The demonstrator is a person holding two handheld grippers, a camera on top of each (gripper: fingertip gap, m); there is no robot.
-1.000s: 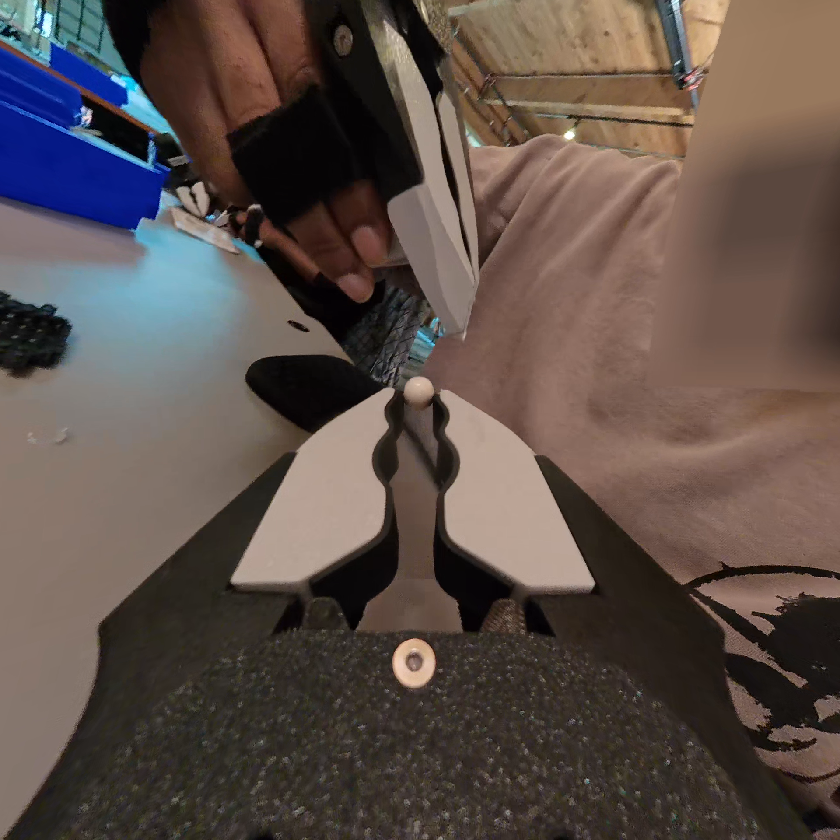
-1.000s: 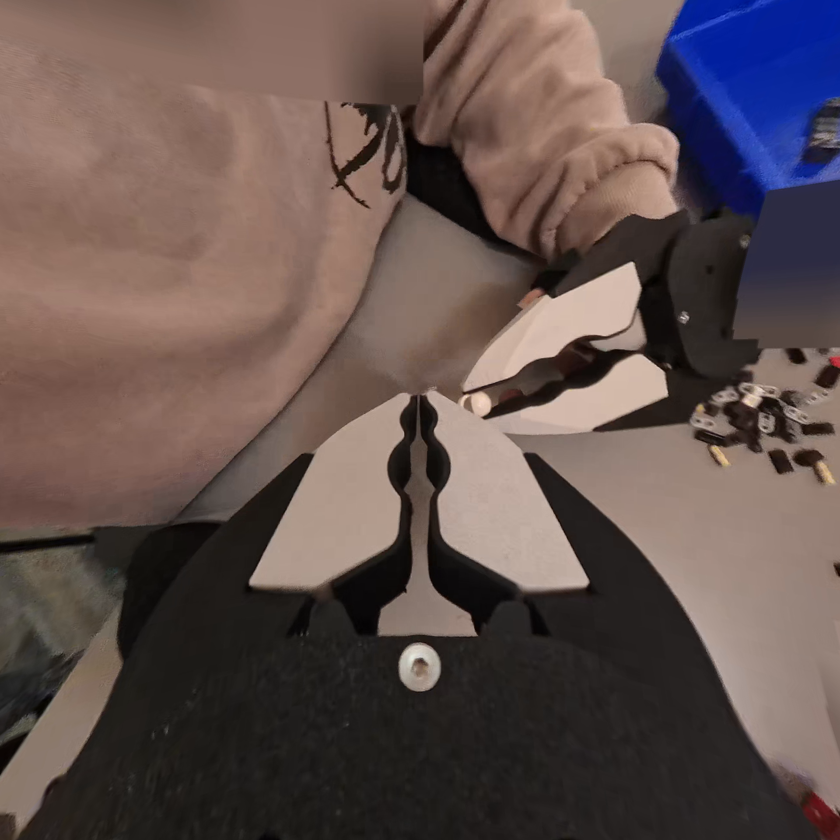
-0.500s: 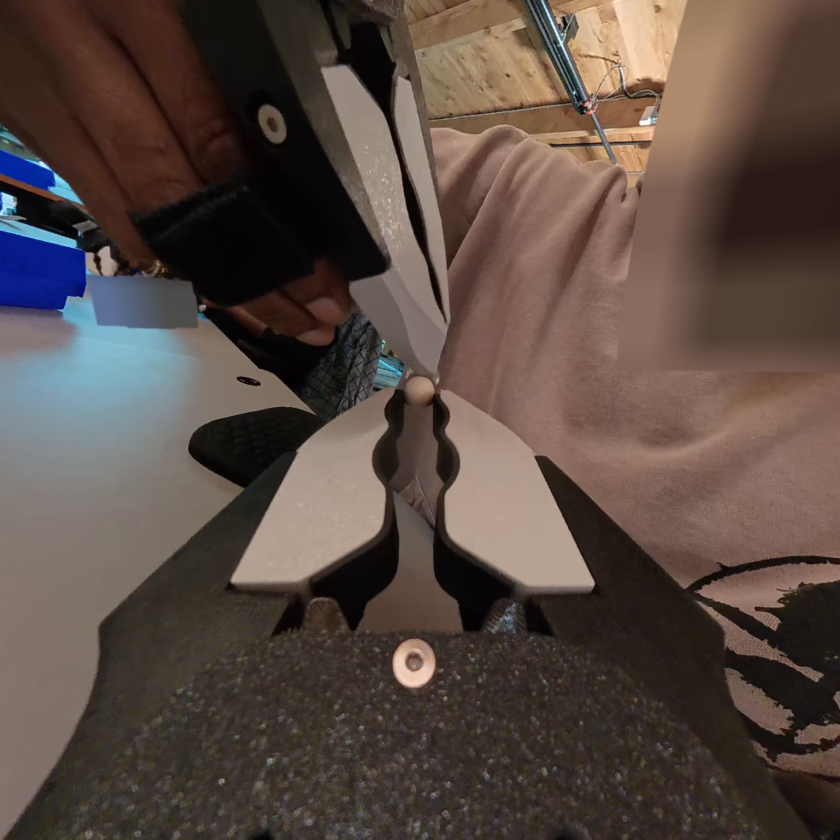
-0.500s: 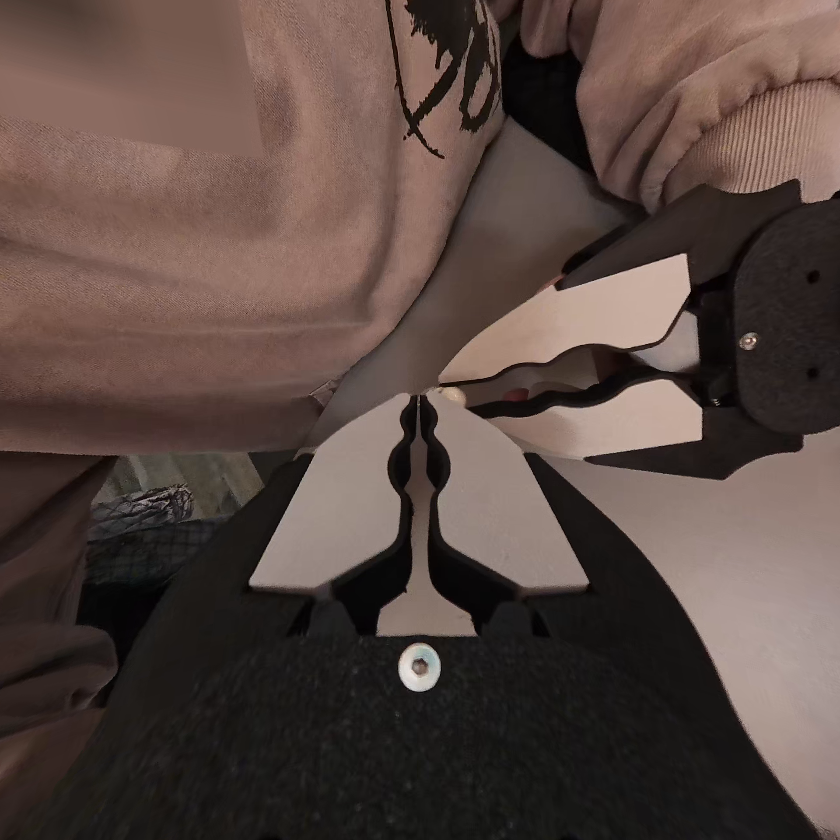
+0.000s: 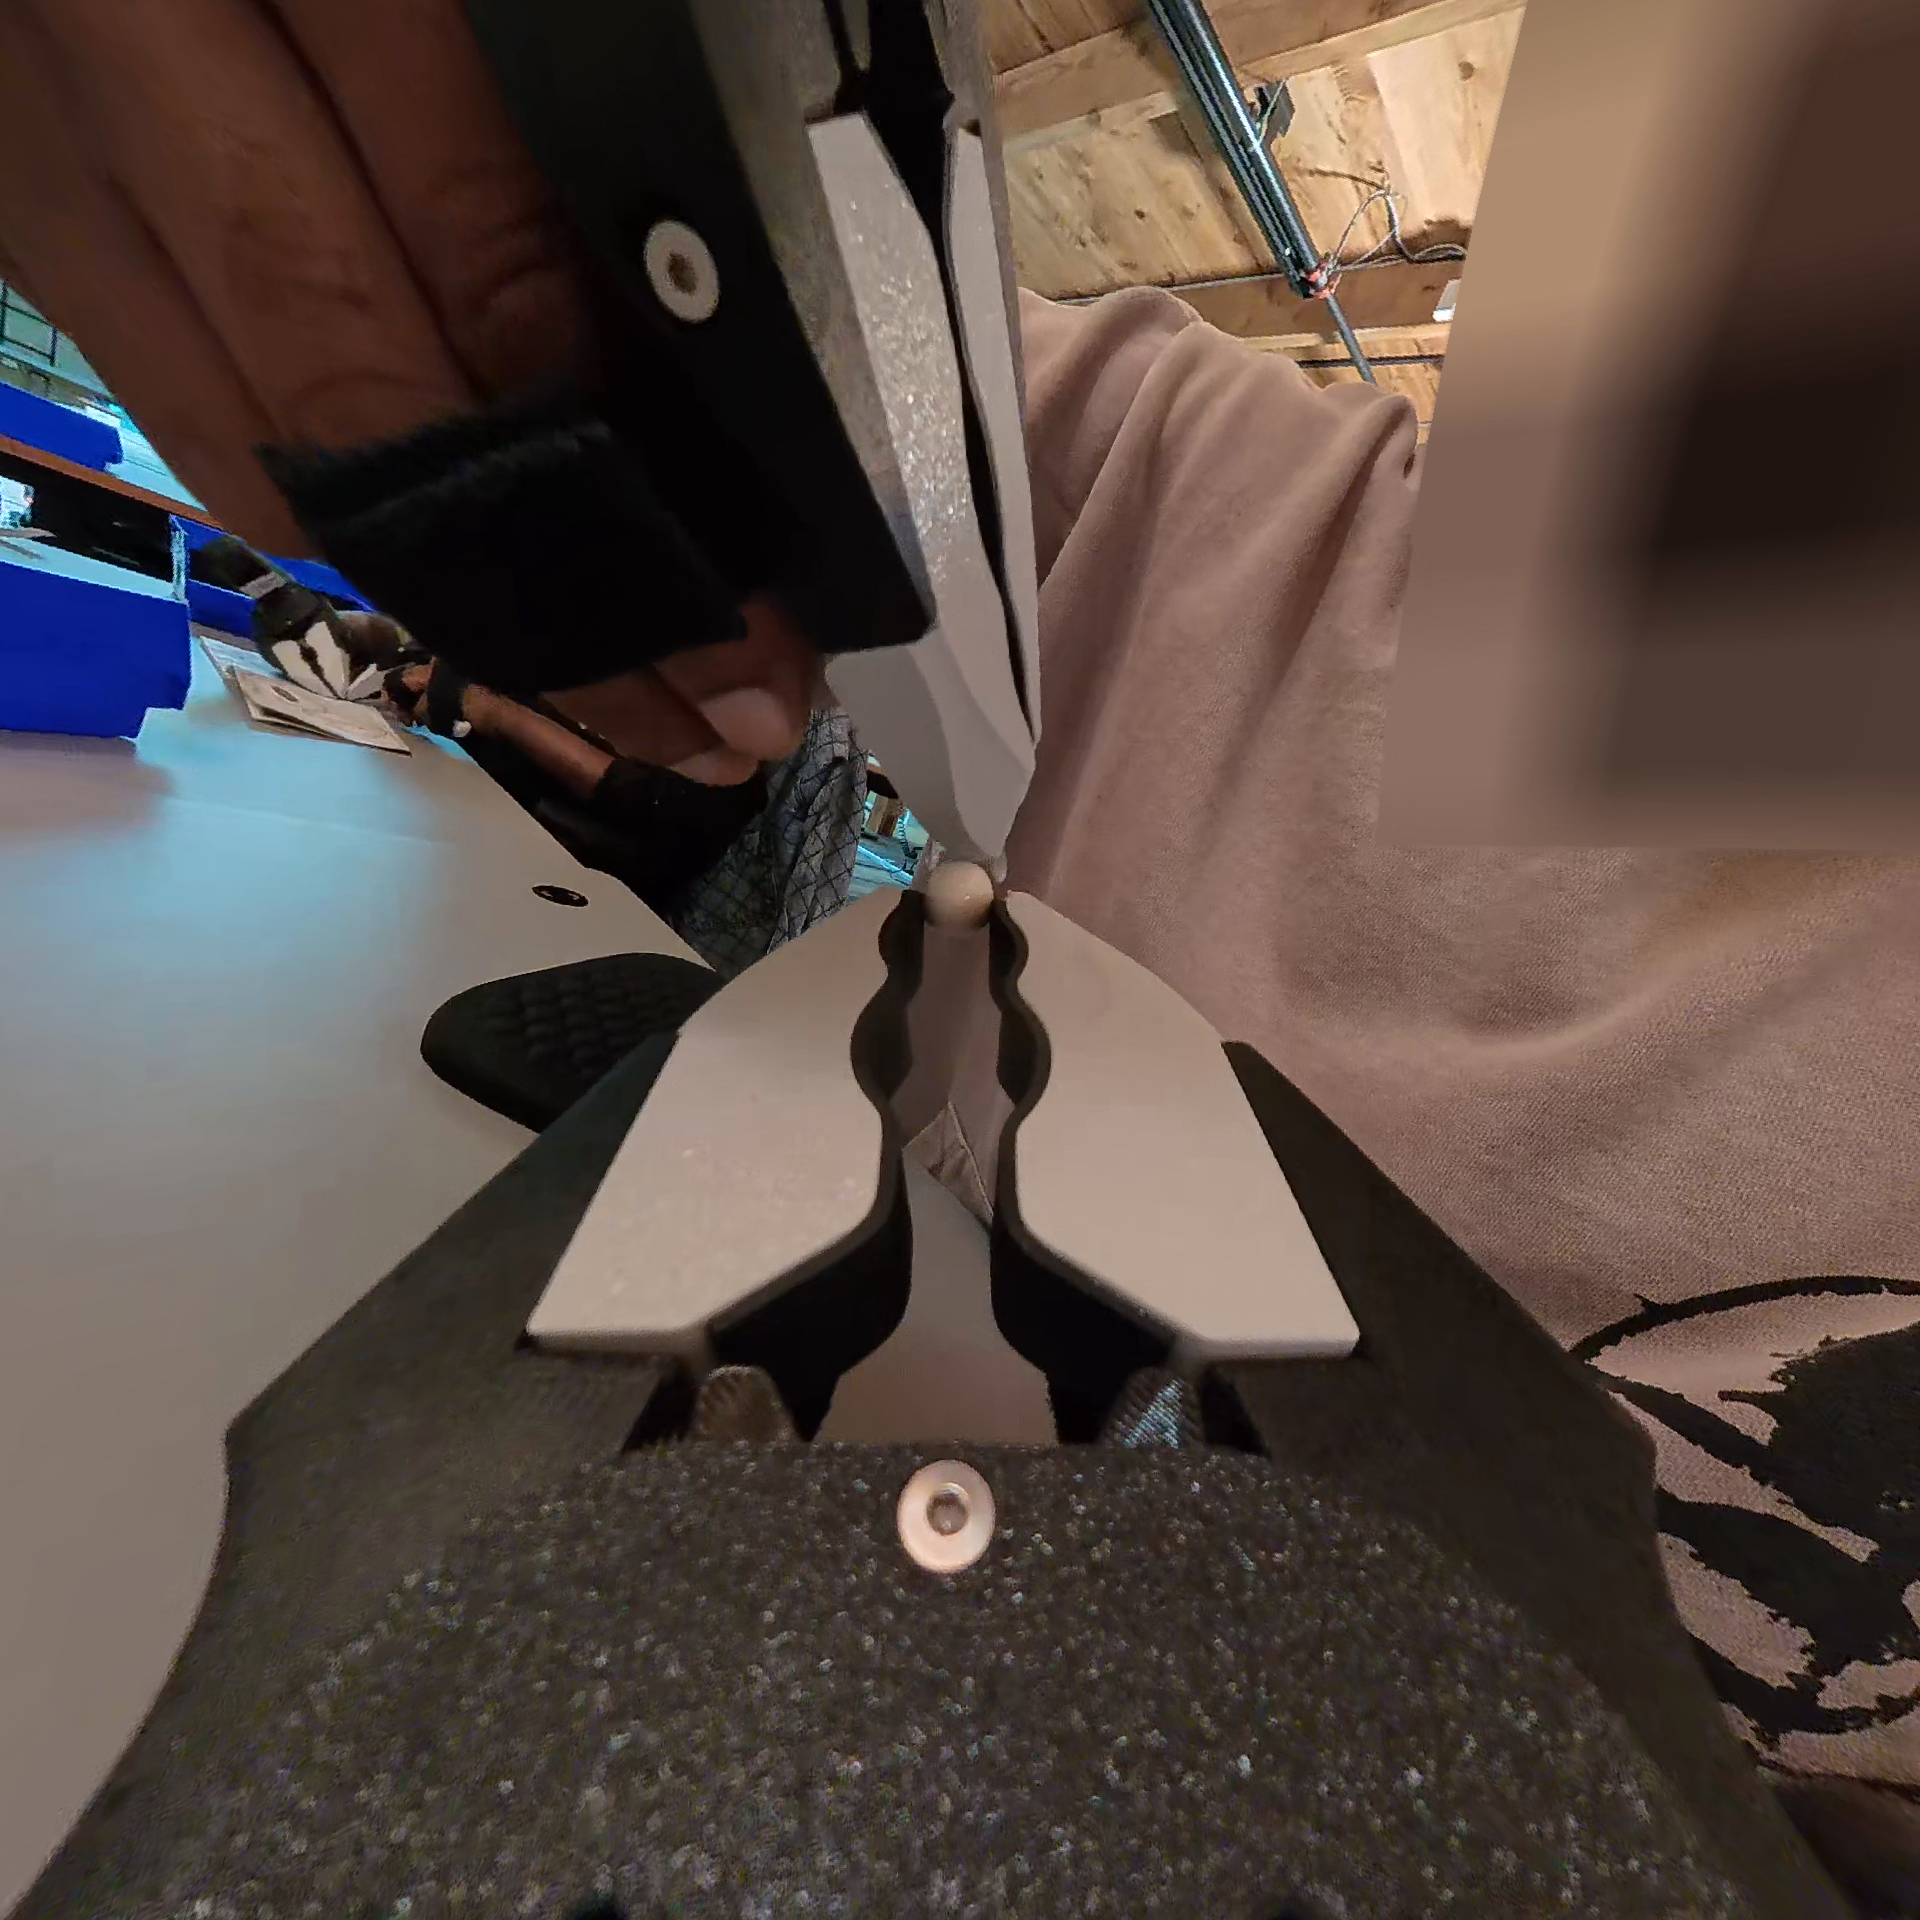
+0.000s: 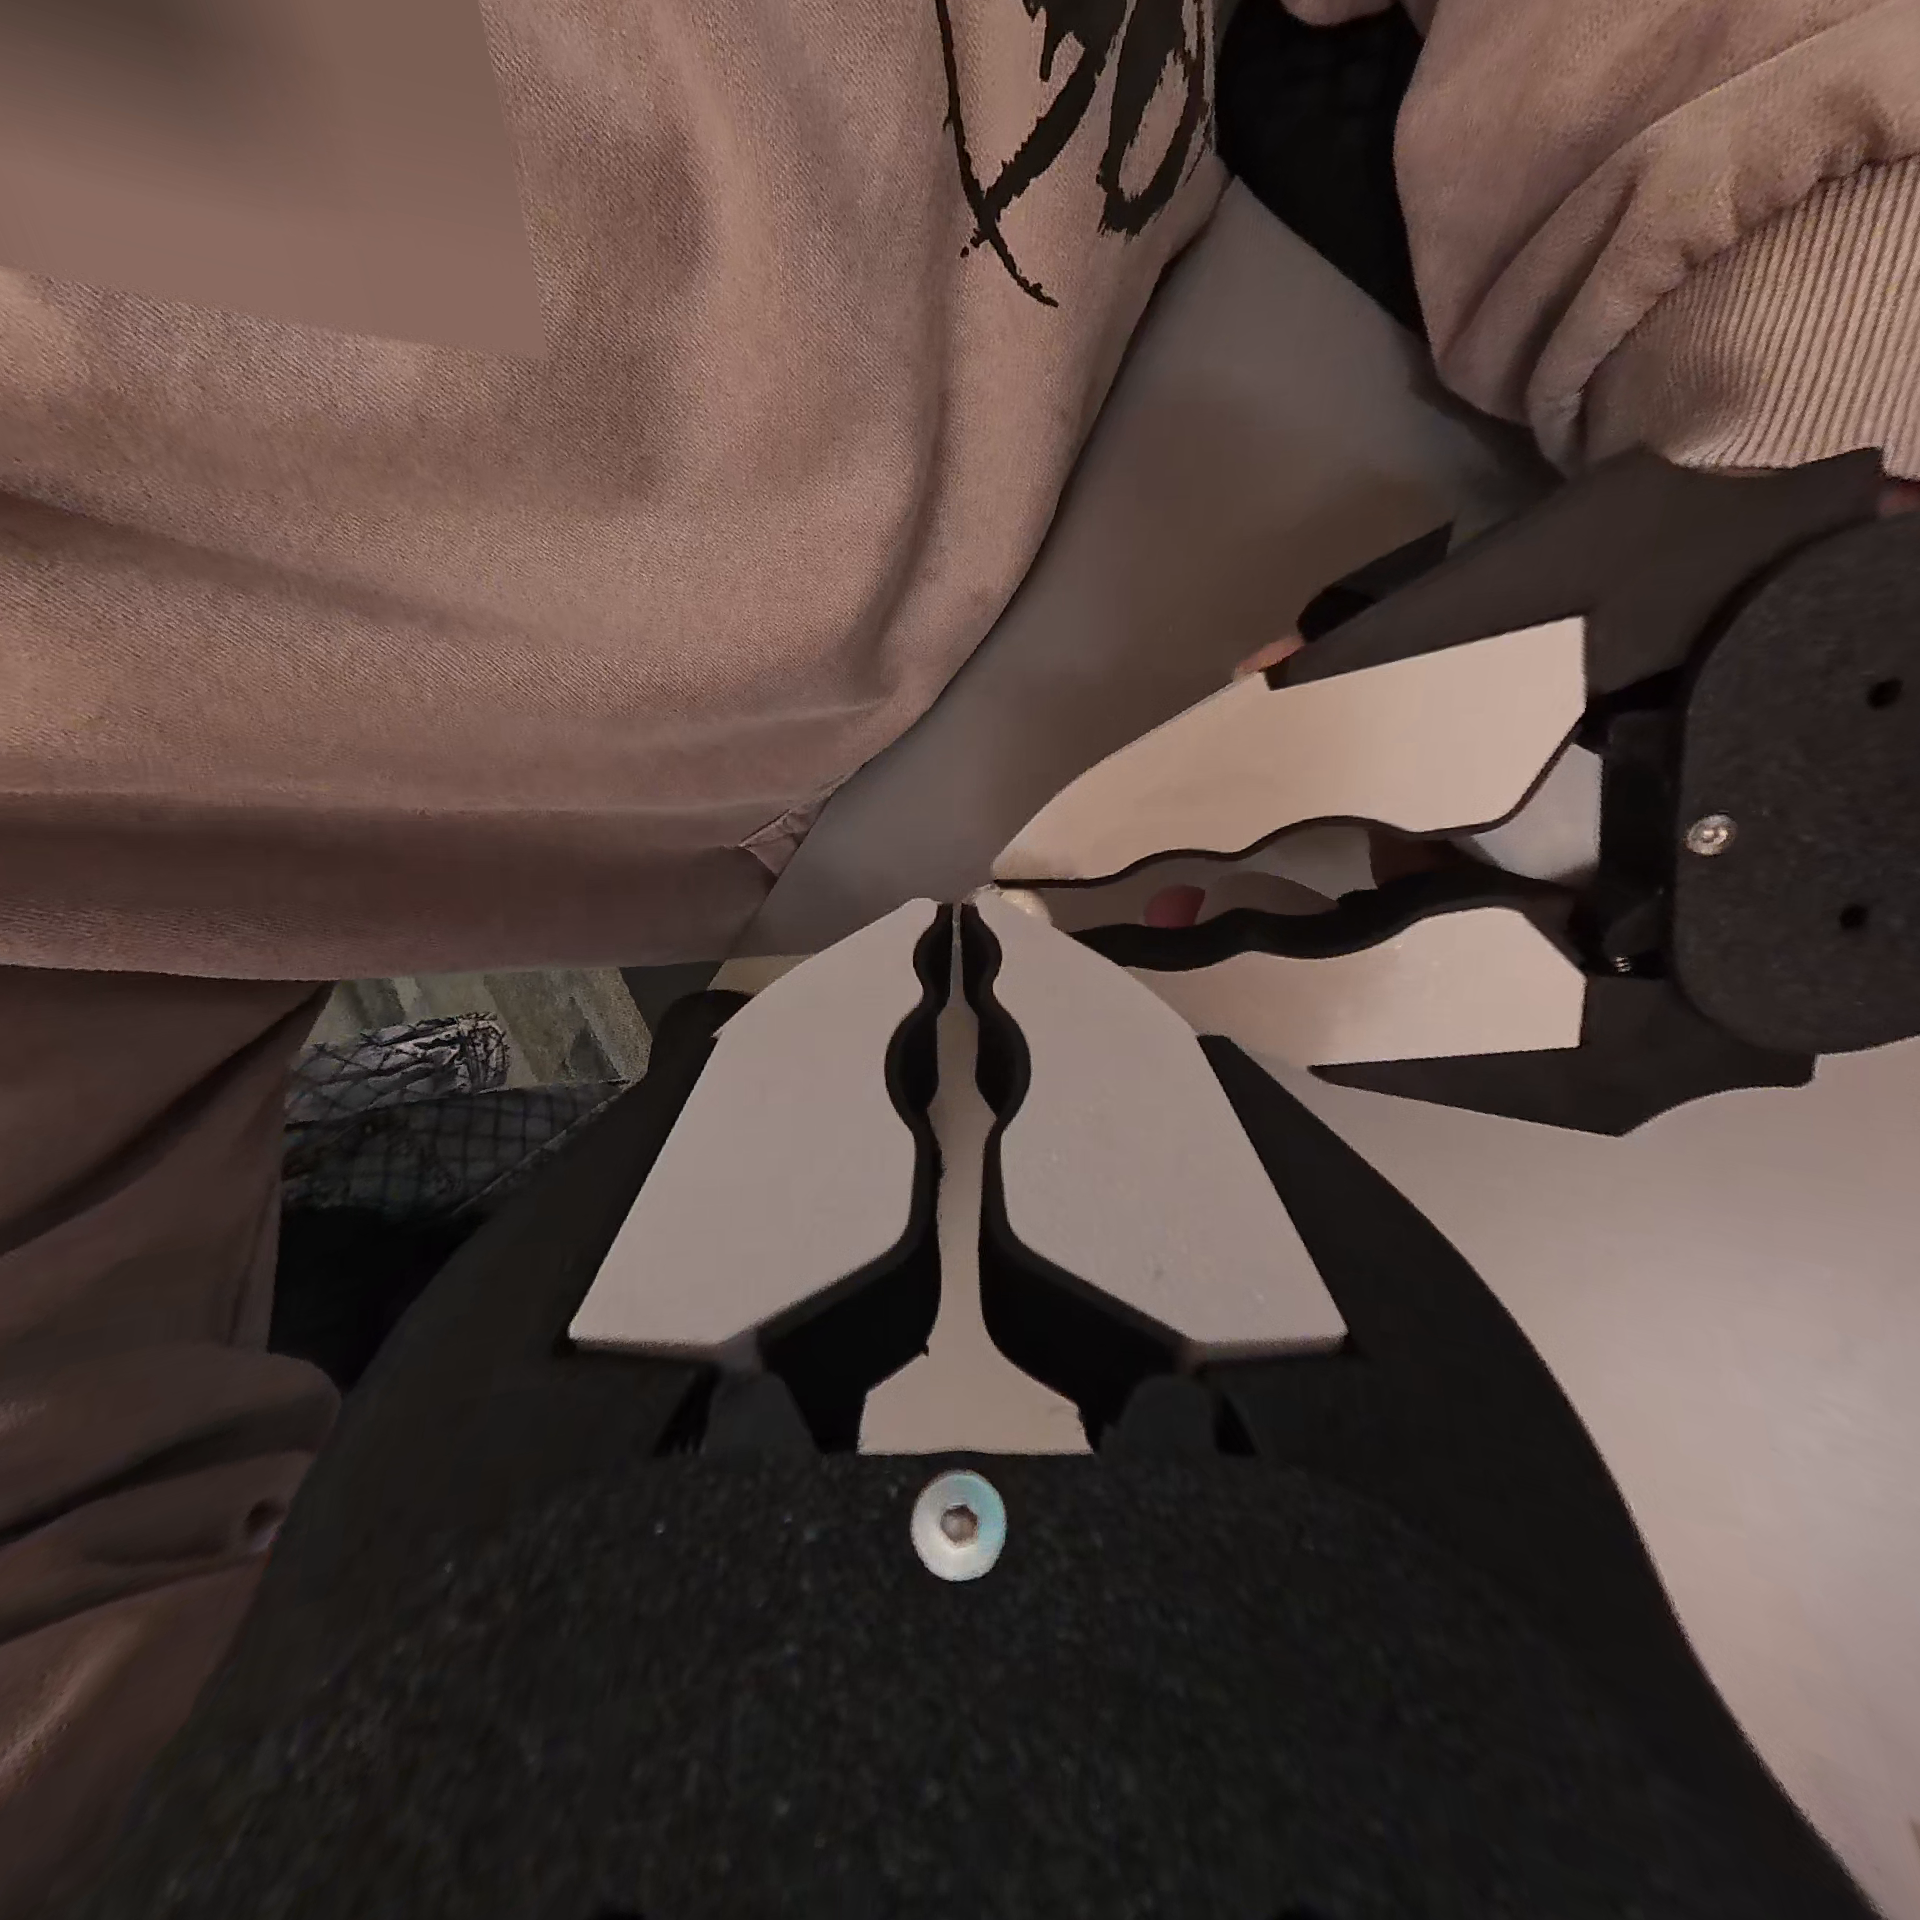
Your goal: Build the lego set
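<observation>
While your left gripper (image 5: 958, 906) pinches a small cream ball-ended lego piece (image 5: 957, 892) at the very tips of its narrow jaws, your right gripper (image 6: 954, 906) has its jaws pressed together, tips meeting that piece; whether they hold anything of their own, you cannot tell. Both tools hang above the near edge of the pale worktop (image 5: 239, 935), close to your beige sweatshirt (image 5: 1299, 831). Blue bins (image 5: 83, 644) sit far back on the worktop.
</observation>
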